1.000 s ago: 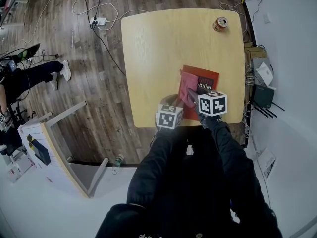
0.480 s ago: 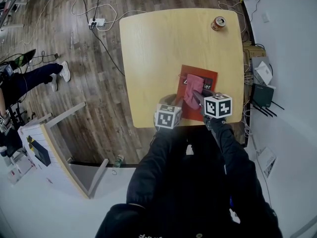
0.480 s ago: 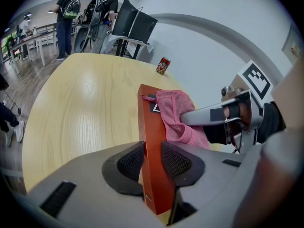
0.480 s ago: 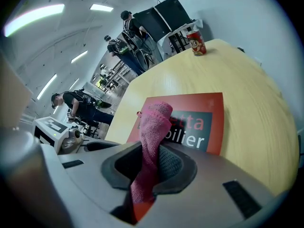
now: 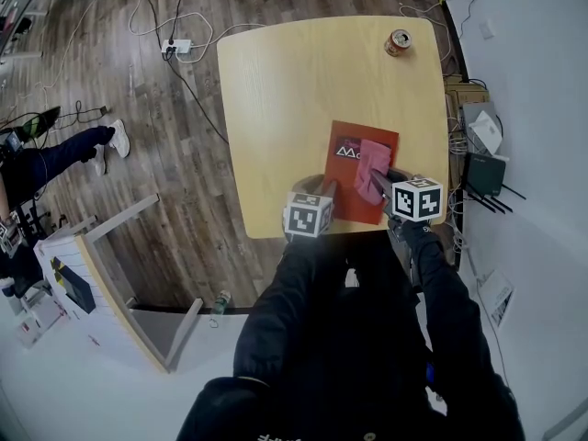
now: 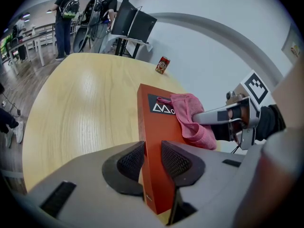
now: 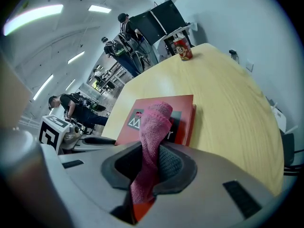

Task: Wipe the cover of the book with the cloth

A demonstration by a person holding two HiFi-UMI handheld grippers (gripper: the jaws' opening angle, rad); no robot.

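Since a second ago the right gripper [image 5: 382,176] has slid to its own right, dragging the cloth [image 5: 372,168] across the cover from the left side of the book [image 5: 347,196] toward its right edge. This uncovers the white logo on the dark label. The left gripper [image 5: 325,187] has barely shifted.

Seen from the right gripper [image 7: 152,164], its jaws are clamped on the pink cloth [image 7: 154,127]. The cloth rises between the pads as a twisted fold and drapes forward onto the red book [image 7: 184,103] just ahead of them. The book's right edge lies just right of the cloth, and bare table [image 7: 228,94] runs on beyond it. A red can [image 7: 182,48] stands far ahead, near the table's far edge.

Seen from the left gripper [image 6: 153,158], the jaws are closed on the near corner of the book [image 6: 152,122], one ribbed pad on each side of the spine edge. The cover stretches away ahead of them. The cloth [image 6: 191,117] lies on the cover ahead and to this gripper's right, with the other gripper's fingers reaching into it from the right. The can [image 6: 162,65] sits well beyond the book.
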